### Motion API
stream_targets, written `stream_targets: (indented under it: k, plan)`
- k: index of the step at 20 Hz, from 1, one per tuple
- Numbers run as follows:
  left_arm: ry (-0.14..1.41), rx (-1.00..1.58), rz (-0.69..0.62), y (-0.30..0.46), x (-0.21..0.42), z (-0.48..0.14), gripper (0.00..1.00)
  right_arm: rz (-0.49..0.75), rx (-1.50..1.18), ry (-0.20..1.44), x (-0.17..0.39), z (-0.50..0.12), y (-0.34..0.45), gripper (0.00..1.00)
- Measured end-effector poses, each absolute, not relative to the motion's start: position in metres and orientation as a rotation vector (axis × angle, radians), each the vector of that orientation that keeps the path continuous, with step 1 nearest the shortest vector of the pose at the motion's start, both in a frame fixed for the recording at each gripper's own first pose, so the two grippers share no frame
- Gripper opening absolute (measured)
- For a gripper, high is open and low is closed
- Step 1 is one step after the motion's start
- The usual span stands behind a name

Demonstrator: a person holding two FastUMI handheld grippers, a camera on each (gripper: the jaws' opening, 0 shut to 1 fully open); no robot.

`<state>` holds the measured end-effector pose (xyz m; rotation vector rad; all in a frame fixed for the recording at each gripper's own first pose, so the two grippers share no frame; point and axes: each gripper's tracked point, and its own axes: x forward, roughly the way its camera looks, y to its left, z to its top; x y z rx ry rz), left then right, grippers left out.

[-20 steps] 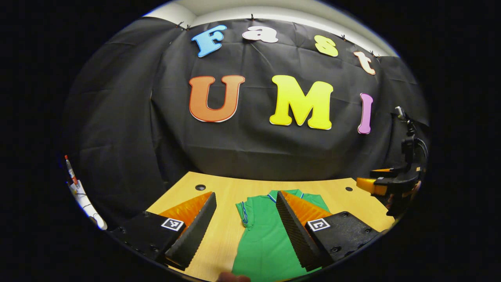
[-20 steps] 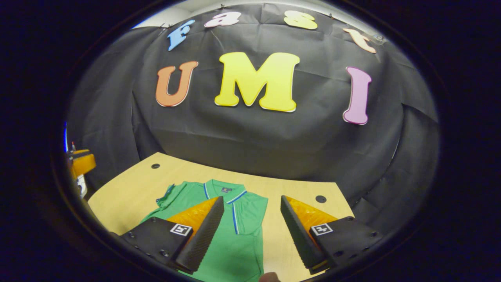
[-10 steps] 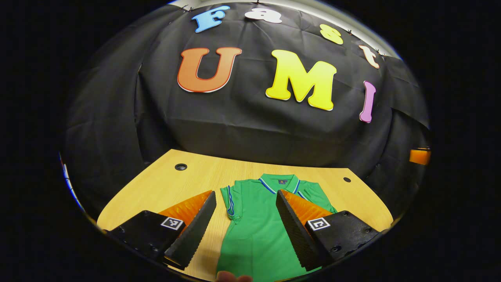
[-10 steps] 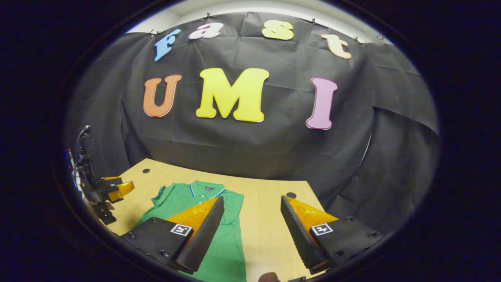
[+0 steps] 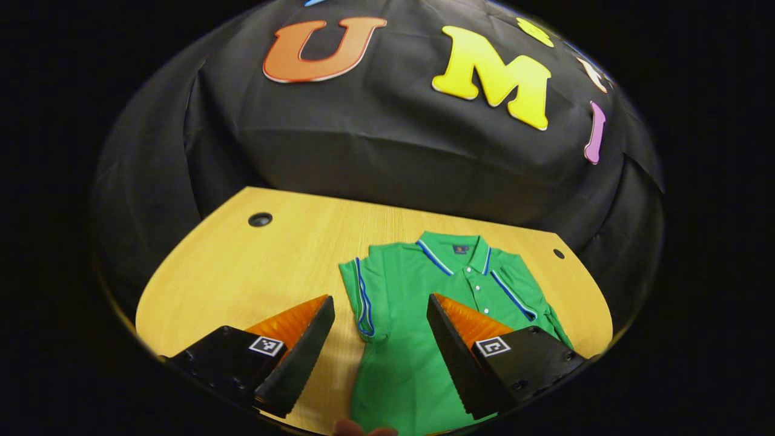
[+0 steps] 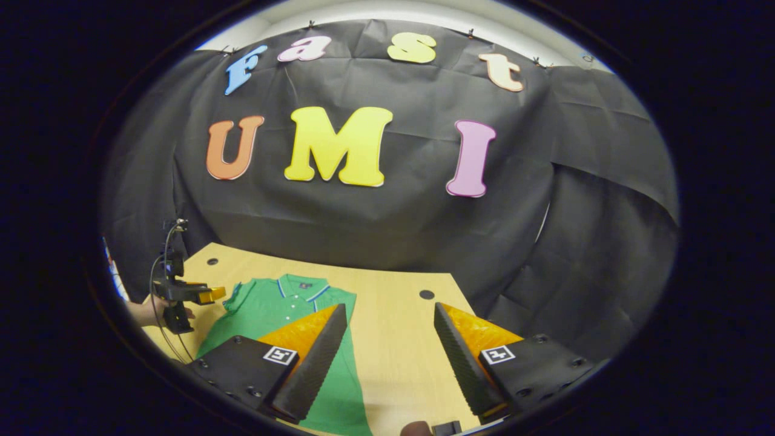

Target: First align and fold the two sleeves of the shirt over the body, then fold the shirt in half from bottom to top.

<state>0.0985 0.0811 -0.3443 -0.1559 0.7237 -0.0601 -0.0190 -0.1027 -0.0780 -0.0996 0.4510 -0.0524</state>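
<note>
Green polo shirt [image 5: 418,315] lies flat on the wooden counter [image 5: 242,272], collar toward the booth's cloth wall, and both sleeves are already folded in over the body (the blue-and-white trim of each cuff runs down the chest). Your left tool [image 5: 380,351] hangs above the counter with its jaws spread wide and nothing between them; one finger sits over bare wood beside the shirt's edge, the other over the green fabric. Your right tool [image 6: 390,357] is likewise wide open and empty, held over the bare counter just beside the shirt's other edge. In the right gripper view you can see your left tool [image 6: 203,294] farther off, near the shirt's shoulder, with your hand [image 6: 148,312] behind it.
</note>
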Motion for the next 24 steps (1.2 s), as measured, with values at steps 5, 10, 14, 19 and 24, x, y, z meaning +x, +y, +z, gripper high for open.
stream_targets:
  k: [5,10,14,19,24]
  plan:
    - [0.83,-0.147,-0.057,0.09,0.114,-0.384,0.99,-0.117,-0.062,0.522,-0.031,-0.097,-0.125,0.93]
    - [0.93,-0.166,-0.048,0.099,0.119,-0.415,0.93,-0.14,-0.053,0.553,-0.035,-0.11,-0.128,0.93]
    - [0.942,-0.126,-0.047,0.107,0.128,-0.419,0.8,-0.164,0.004,0.595,-0.036,-0.126,-0.13,0.93]
    - [0.929,-0.067,-0.039,0.115,0.136,-0.414,0.17,-0.177,0.042,0.612,-0.034,-0.134,-0.131,0.94]
    - [0.915,-0.055,-0.086,0.111,0.142,-0.403,0.04,-0.178,0.066,0.62,-0.032,-0.142,-0.128,0.94]
